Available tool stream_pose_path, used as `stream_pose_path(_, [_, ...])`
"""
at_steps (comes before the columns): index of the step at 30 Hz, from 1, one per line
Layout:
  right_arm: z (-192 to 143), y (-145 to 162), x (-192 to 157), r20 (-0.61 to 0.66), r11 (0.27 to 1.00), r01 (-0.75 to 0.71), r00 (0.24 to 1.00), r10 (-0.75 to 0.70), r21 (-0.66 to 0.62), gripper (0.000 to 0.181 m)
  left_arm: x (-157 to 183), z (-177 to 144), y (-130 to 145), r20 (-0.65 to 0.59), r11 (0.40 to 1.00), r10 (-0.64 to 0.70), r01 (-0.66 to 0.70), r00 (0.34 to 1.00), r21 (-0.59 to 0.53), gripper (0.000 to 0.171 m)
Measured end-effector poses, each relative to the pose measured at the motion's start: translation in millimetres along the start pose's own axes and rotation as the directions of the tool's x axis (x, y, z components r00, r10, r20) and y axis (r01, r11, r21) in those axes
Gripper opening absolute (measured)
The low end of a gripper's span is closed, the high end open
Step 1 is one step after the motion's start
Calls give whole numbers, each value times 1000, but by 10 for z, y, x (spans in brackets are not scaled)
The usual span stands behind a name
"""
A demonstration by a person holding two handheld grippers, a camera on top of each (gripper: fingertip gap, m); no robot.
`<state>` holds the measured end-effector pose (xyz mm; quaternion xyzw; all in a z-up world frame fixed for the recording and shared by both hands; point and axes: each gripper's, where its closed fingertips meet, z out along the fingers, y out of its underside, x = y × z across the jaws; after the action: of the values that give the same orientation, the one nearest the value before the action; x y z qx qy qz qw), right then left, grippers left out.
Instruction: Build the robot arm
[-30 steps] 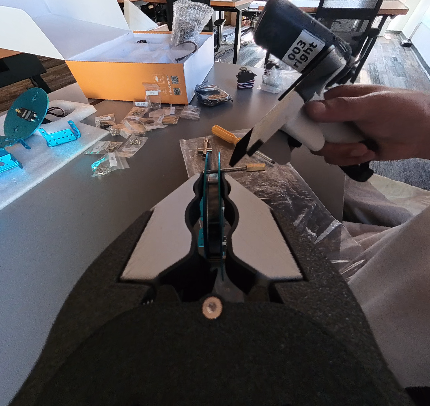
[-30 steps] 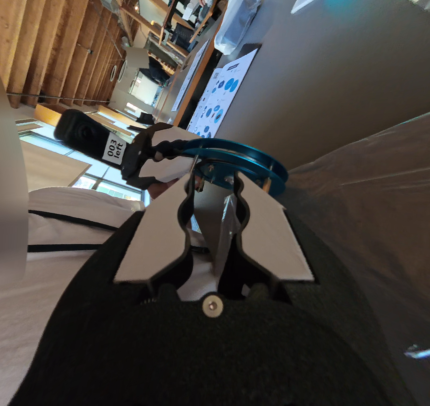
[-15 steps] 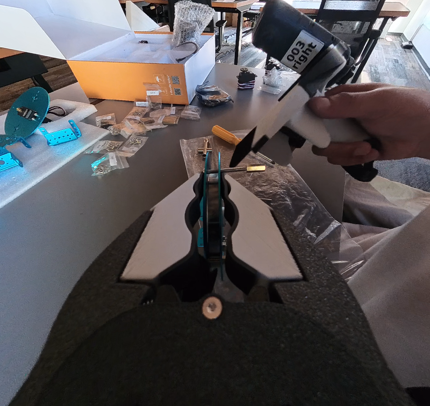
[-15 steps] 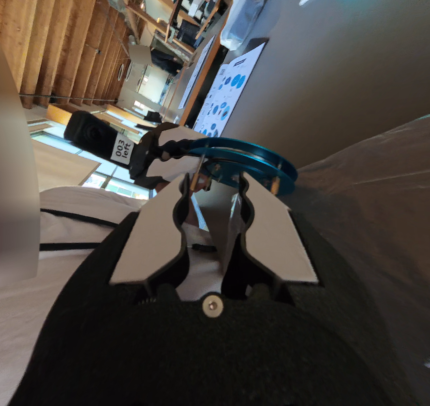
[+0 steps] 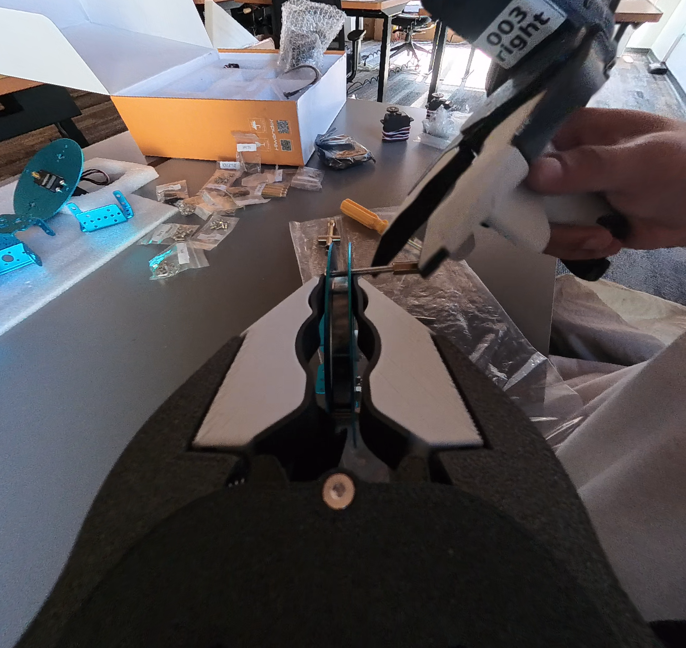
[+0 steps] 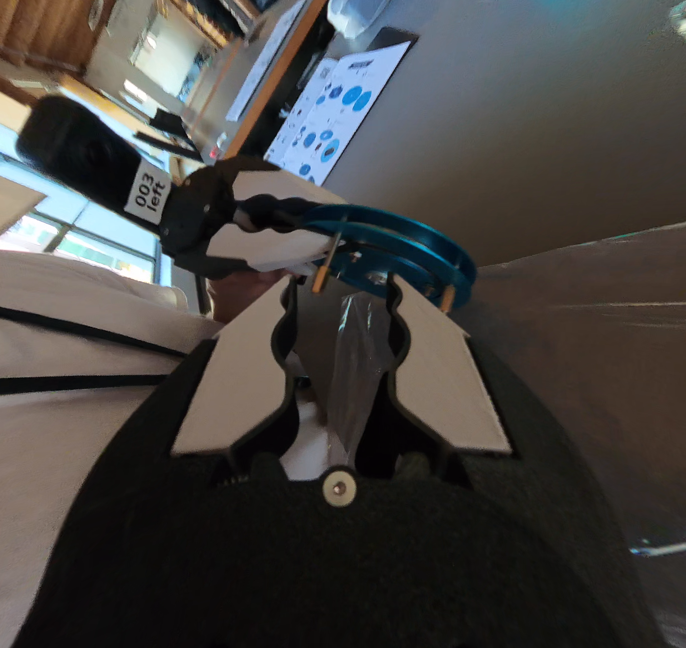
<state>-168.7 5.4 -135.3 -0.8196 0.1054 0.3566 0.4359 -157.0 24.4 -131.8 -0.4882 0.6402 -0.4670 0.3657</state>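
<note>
My left gripper (image 5: 339, 283) is shut on a pair of round blue metal plates (image 5: 338, 333), held edge-on above the grey table (image 5: 130, 333). A thin rod with a brass standoff (image 5: 404, 268) sticks out sideways from the plates to the right. My right gripper (image 5: 399, 272), held by a hand (image 5: 612, 185), is open, with its fingertips on either side of the standoff. In the right wrist view the right gripper (image 6: 343, 283) is open just below the blue plates (image 6: 408, 236). The brass standoff (image 6: 318, 282) is by its left fingertip. The left gripper (image 6: 326, 229) clamps the plates.
A clear plastic bag (image 5: 445, 314) lies under the grippers. A yellow-handled screwdriver (image 5: 362, 216) and a cross wrench (image 5: 330, 233) lie on it. Behind are small bags of screws (image 5: 222, 199), an open orange box (image 5: 208, 125), a servo (image 5: 397, 125) and blue brackets (image 5: 104, 210) on white foam. A printed sheet (image 6: 341, 110) lies farther off. Only a small space, under 4 cm, lies between the two pairs of fingers. The cross wrench (image 5: 330, 233) sits 15 centimetres or so from the ends of my right fingers.
The right gripper has come down and closer to the plates, so its jaws now straddle the brass standoff, and they stand a little wider. The left gripper holds the plates still.
</note>
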Motion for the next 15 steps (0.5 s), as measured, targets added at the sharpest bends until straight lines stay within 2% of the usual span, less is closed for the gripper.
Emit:
stream_pose_path(3, [26,17,84,-101,998,65,993,-67,-24,43,10,6,-1,1,1000,1,-1,1000,0,12])
stream_pose_path(5, [-78,-82,153,-125,998,56,991,-54,15,48,11,4,-1,6,1000,8,-8,1000,-1,11])
stream_pose_path(6, [-156,-155,185,-139,997,53,989,-45,54,36,23,3,0,-1,1000,6,-6,1000,-3,12])
stream_pose_path(8, [-267,-244,209,-164,992,77,985,-61,95,36,19,-3,2,2,1000,6,-6,1000,0,12])
stream_pose_path(13, [5,7,25,-180,981,186,965,-191,-45,45,9,0,0,4,1000,-2,2,1000,1,12])
stream_pose_path(15, [39,41,117,-249,972,222,940,-234,-74,42,8,3,-1,9,1000,-1,1,1000,1,12])
